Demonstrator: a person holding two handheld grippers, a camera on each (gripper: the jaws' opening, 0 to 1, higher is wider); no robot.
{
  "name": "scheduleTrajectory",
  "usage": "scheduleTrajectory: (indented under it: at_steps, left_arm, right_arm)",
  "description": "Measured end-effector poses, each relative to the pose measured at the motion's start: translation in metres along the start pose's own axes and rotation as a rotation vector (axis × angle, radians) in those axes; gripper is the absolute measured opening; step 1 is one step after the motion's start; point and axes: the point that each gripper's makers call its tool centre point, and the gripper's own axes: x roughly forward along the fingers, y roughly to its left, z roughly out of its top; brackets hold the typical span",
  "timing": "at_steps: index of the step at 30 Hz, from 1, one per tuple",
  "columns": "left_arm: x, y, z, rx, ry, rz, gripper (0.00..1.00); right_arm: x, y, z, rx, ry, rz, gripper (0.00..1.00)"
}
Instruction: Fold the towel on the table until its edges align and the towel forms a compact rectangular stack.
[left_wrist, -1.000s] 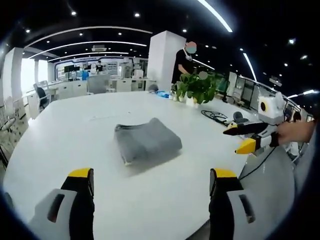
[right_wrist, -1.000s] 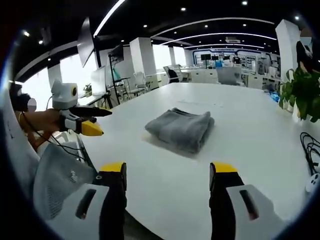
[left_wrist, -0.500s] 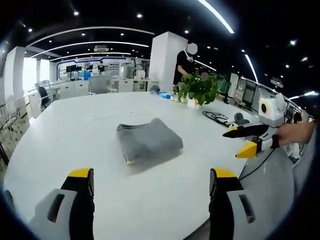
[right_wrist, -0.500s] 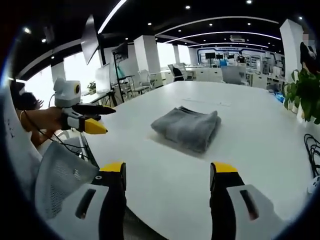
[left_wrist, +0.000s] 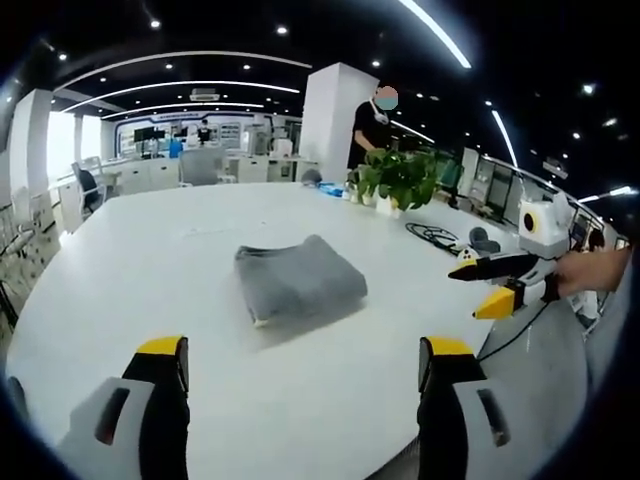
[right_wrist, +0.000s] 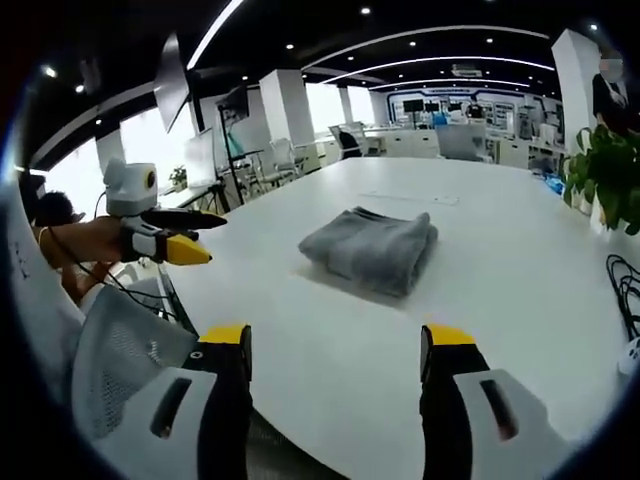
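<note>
The grey towel (left_wrist: 299, 281) is lying folded into a compact, thick rectangular stack near the middle of the white counter (left_wrist: 120, 260), with bare surface all around it and nothing touching it. In the right gripper view the towel (right_wrist: 372, 247) is showing its layered folded edges along one side, and its corners are sitting roughly in line with one another.

The left claw (left_wrist: 300, 385) is hovering above the near edge of the counter, well apart from the towel, with its two yellow-tipped jaws standing wide apart and holding nothing. The right claw (right_wrist: 337, 385) is likewise hanging over the counter's (right_wrist: 520, 280) near edge, short of the towel, its jaws spread wide and empty.

Each claw is also appearing from the side in the other's view. In the left gripper view the right claw (left_wrist: 483, 288) is held off the counter's right side by a hand (left_wrist: 600, 268), its jaws parted. In the right gripper view the left claw (right_wrist: 205, 238) is gripped by a hand (right_wrist: 85, 243) beside the counter's left edge, jaws parted too.

Farther out, a leafy green plant (left_wrist: 395, 177) is standing at the far side of the counter, a coil of black cable (left_wrist: 432, 235) is lying near it, and a person (left_wrist: 368, 122) in dark clothes is standing behind the plant beside a white pillar (left_wrist: 325, 118). A mesh-backed chair (right_wrist: 125, 350) is sitting at the counter's near left.
</note>
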Motion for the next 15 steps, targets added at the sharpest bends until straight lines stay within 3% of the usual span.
scheduleTrajectory:
  at_steps: [15]
  left_arm:
    - [-0.0021,0.0023,-0.0043,-0.009,0.014,-0.005,0.97]
  right_arm:
    - [0.0010,0.0034,0.0006,0.008,-0.001,-0.009,0.68]
